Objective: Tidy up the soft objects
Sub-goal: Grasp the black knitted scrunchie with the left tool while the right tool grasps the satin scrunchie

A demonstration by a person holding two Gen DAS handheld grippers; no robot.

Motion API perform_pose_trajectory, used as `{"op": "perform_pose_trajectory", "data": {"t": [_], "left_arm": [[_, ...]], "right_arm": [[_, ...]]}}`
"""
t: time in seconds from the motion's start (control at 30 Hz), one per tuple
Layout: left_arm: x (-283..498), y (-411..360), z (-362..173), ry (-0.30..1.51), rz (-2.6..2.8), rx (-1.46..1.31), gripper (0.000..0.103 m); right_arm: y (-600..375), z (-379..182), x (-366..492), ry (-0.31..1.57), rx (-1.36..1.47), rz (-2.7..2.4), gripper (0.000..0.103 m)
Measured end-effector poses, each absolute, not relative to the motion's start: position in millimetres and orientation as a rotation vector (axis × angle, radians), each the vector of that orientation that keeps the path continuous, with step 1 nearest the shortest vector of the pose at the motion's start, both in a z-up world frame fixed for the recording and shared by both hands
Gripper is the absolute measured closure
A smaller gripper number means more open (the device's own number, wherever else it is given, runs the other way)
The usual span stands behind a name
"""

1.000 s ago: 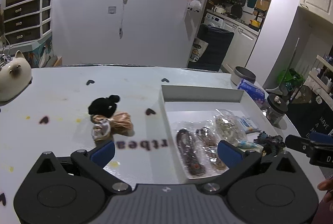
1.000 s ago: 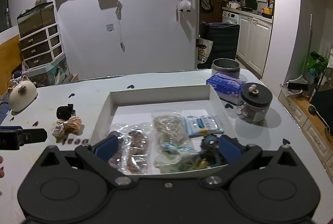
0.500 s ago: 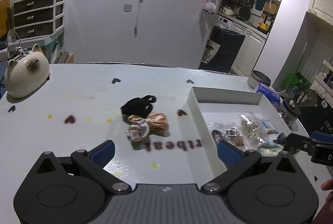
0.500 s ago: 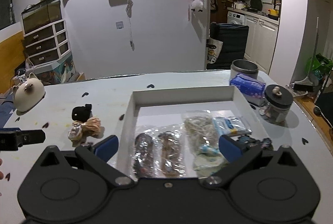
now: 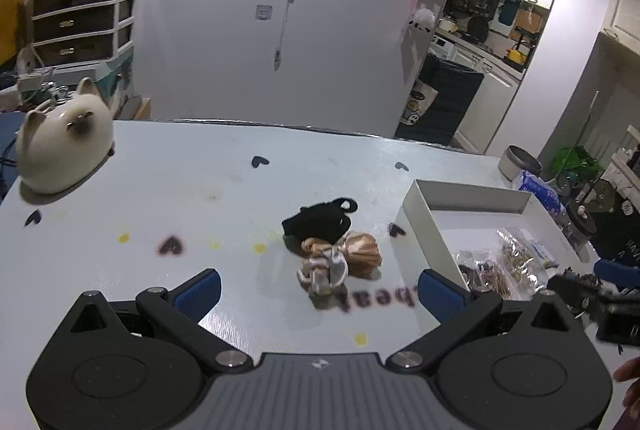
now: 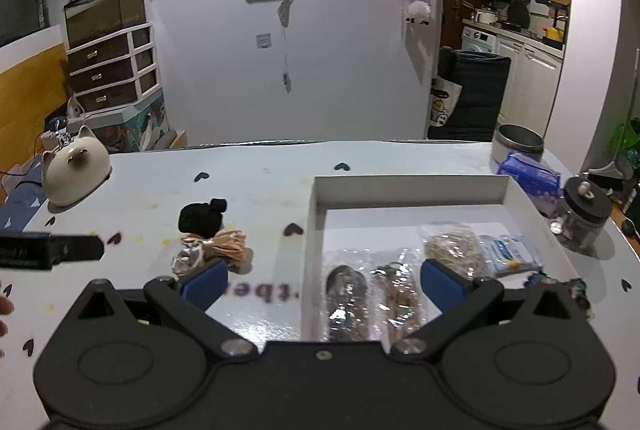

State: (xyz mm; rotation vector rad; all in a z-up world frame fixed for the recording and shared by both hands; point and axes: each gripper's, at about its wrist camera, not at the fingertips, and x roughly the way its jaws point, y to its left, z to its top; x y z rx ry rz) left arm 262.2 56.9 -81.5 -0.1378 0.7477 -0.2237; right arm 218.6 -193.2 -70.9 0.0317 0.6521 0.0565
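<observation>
A black soft item (image 5: 318,222) and a tan and silver scrunchie bundle (image 5: 340,259) lie together on the white table, left of a white tray (image 5: 420,226). My left gripper (image 5: 318,290) is open and empty, just in front of the bundle. In the right wrist view the black item (image 6: 202,218) and the bundle (image 6: 216,250) lie left of the tray (image 6: 316,222), which holds several clear bags (image 6: 370,290). My right gripper (image 6: 322,280) is open and empty above the tray's near left corner.
A ceramic cat figure (image 5: 64,146) stands at the far left of the table. A grey tin (image 6: 518,144), a blue tissue pack (image 6: 530,178) and a lidded glass jar (image 6: 580,214) stand to the right of the tray. Dark scrunchies (image 6: 560,284) lie by its right edge.
Both grippers have moved left. The black item and the bundle now sit centred ahead of my left gripper, and the tray has shifted right in both views. Both stay open.
</observation>
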Motion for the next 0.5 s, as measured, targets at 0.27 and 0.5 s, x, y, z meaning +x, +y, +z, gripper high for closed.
{"op": "perform_pose_trajectory", "data": {"t": [0.27, 0.5], "left_arm": [[315, 57, -92, 0.77, -0.292, -0.14, 0.0], [367, 53, -113, 0.822, -0.34, -0.155, 0.0]], "right_arm": [[-173, -76, 238, 0.663, 0.015, 0.064, 0.0], [-161, -87, 256, 0.689, 0.002, 0.064, 0.0]]}}
